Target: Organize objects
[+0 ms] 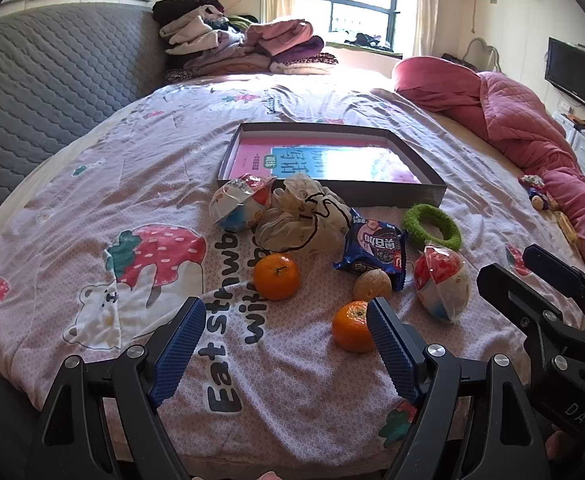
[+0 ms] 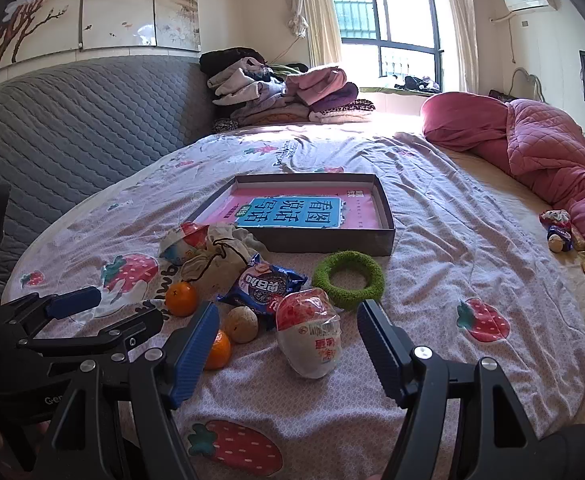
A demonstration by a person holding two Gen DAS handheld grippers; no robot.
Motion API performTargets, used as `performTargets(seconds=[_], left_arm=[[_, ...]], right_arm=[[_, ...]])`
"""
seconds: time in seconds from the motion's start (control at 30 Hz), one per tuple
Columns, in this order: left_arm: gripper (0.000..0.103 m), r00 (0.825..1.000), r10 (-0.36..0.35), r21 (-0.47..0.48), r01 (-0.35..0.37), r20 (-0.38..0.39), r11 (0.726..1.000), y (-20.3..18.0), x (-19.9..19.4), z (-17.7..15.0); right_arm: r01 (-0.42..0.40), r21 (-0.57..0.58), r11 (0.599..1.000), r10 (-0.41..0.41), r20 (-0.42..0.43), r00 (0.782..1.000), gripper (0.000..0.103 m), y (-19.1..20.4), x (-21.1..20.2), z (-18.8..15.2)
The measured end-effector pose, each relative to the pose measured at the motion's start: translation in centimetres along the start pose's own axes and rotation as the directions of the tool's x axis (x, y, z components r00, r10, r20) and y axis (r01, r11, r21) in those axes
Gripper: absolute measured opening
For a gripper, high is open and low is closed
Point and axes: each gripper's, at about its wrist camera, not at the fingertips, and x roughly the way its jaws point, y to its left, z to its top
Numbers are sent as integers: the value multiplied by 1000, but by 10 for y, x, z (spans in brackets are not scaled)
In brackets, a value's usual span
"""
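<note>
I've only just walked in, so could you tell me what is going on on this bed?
A person holds a gripper in each hand over a bedspread strewn with small things. The left gripper and the right gripper are both open and hold nothing. Two oranges, a walnut, a blue snack packet, two wrapped snacks, a cloth pouch and a green ring lie loose before the shallow box.

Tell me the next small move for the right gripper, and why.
Probably ease the right gripper forward and down over the wrapped snack pack. It lies loose on the bedspread, lined up between the open fingers, and the open box beyond looks like the place for it.
</note>
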Motion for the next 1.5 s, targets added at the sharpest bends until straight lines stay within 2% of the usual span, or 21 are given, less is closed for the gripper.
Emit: performTargets(seconds=[0.47,0.93,1.5], left_arm=[[83,1000,-6,3,6,-14,1000,-1,5,-1],[83,998,-16,29,17,-61,999,-7,15,-7],[83,990,-67,100,79,-123,992,-25,30,-19]], right_arm=[[6,1,1000,-6,-10,1000,71,-2,3,-1],[24,14,1000,-23,-66,998,71,-10,14,-7],[32,36,999,-27,-128,991,71,-20,27,-13]])
